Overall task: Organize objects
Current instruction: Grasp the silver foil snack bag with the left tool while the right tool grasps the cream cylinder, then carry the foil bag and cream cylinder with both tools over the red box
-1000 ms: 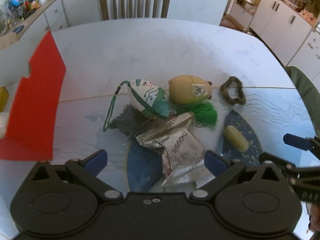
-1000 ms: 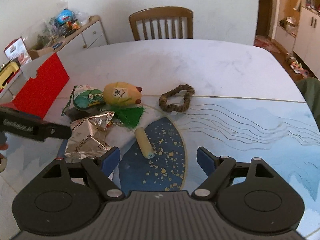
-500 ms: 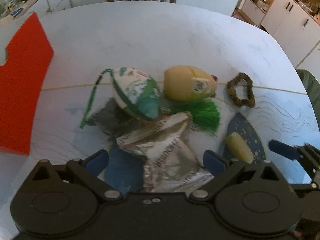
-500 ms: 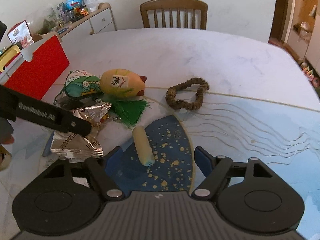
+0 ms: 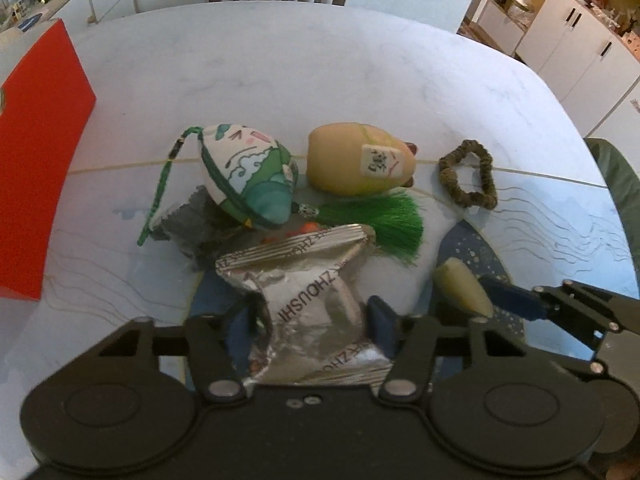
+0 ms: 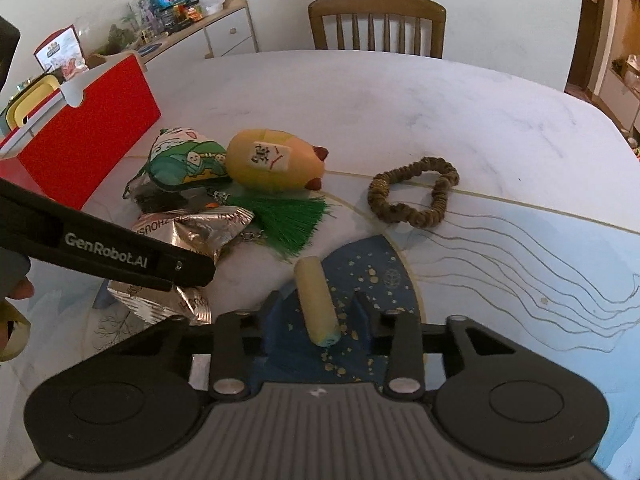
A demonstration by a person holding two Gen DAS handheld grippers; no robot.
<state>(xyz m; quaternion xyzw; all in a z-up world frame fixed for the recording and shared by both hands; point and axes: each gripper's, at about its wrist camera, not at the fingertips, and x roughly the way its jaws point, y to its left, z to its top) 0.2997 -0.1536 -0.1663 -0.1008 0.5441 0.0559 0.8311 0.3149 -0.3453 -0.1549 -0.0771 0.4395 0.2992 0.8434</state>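
Both grippers are down on the table [image 5: 360,60] with something between their blue fingers. Left gripper [image 5: 310,322] has just been closing its jaws, and its pads now press the crumpled silver foil packet [image 5: 304,292] from both sides, the packet's lower half pinched in between them. Right gripper [image 6: 318,322] has also just been closing; its fingers straddle the near end of the small pale yellow cylinder [image 6: 316,300], which lies on the dark blue speckled patch of the table print, but a narrow gap shows on either side, so the pads do not look to be touching it yet.

Just beyond the packet lies a green tassel [image 5: 380,220], and behind that, side by side and touching, a green and white cloth pouch [image 5: 248,176] with a green cord and a yellow plush toy [image 5: 360,164] bearing a white label. Under the pouch sits a bit of grey material, too hidden to identify. A brown scrunchie [image 6: 414,196] rests on its own to the right of the toy. An upright red box [image 6: 92,140] stands at the left edge of the table, and a wooden chair [image 6: 378,24] is at the far side
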